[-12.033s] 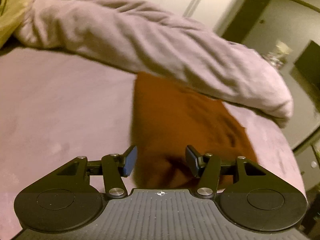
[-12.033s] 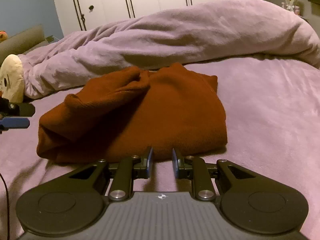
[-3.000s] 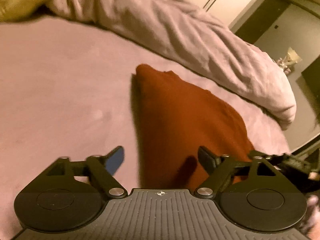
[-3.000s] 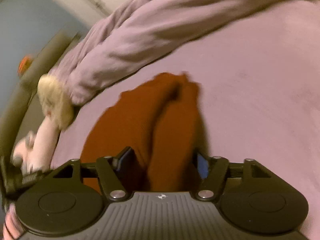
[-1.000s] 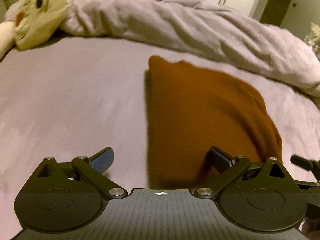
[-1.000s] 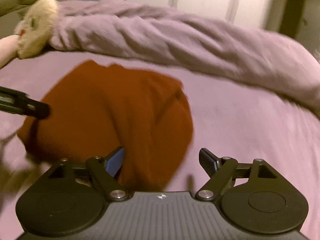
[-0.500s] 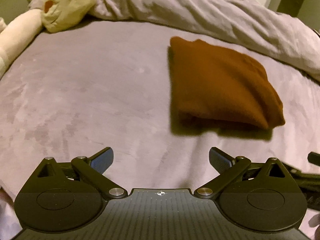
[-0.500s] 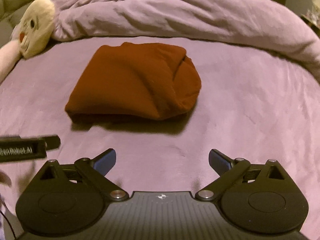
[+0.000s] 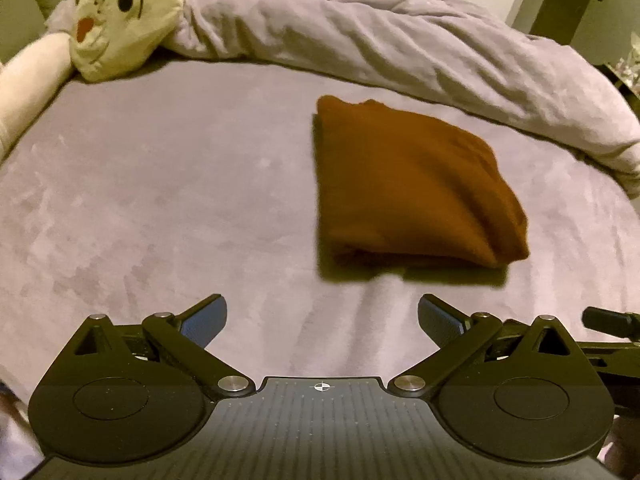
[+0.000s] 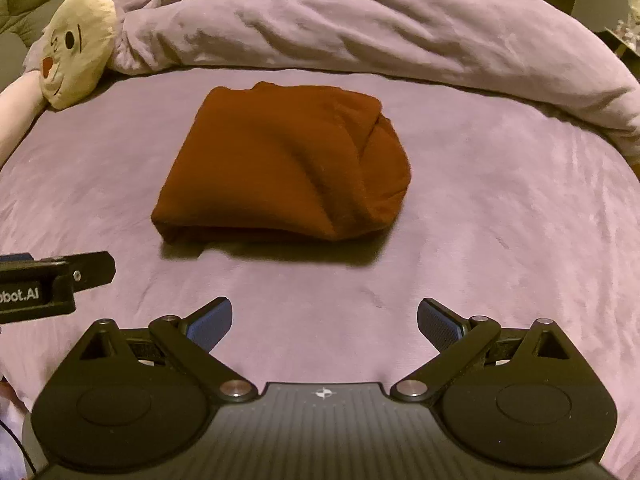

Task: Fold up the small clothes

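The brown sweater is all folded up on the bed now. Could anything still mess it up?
Maybe. The brown sweater looks puffy, and a rounded flap bulges at its right end, so it might slowly spring open. The heaped blanket lies close behind it; if that slides down, it could rumple the fold. Both grippers, left and right, are open and empty, clear of the sweater, so nothing holds it flat.

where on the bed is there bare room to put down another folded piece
The widest free patch is the mauve bedsheet left of the folded rust-brown knit garment, bordered by the cream plush toy and the open left tool. A smaller strip lies right of the garment. Along the far edge the bunched lilac duvet crowds things.
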A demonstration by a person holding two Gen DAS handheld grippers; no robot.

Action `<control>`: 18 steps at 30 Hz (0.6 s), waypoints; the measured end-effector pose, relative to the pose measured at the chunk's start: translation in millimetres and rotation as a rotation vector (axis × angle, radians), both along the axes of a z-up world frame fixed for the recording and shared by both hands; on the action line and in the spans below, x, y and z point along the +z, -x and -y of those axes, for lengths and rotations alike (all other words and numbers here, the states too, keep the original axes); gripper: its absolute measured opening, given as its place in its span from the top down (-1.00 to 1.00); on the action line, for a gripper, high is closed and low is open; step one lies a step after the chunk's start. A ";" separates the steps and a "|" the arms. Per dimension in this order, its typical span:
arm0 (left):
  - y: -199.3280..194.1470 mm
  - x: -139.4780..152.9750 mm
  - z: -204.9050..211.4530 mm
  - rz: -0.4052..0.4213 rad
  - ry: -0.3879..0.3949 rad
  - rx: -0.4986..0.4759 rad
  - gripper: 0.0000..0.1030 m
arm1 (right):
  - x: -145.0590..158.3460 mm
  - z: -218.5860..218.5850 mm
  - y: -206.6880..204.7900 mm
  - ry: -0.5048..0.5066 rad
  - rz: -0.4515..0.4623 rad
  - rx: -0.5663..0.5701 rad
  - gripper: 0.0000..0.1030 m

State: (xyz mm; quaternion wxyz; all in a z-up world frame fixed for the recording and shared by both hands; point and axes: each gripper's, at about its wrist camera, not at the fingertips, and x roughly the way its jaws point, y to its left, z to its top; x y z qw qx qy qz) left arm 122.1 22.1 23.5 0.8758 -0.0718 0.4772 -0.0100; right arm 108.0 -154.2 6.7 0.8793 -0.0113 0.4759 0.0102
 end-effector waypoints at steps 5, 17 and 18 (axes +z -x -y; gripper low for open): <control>0.5 -1.9 5.6 -0.008 -0.039 -0.003 -1.00 | 4.5 4.7 1.9 -0.002 0.007 -0.023 -0.92; 5.4 1.0 10.5 0.000 -0.073 -0.021 -1.00 | 10.9 7.3 5.2 -0.018 0.002 -0.025 -0.92; 5.7 1.7 10.4 0.001 -0.073 -0.022 -1.00 | 11.6 7.4 5.6 -0.020 0.005 -0.027 -0.92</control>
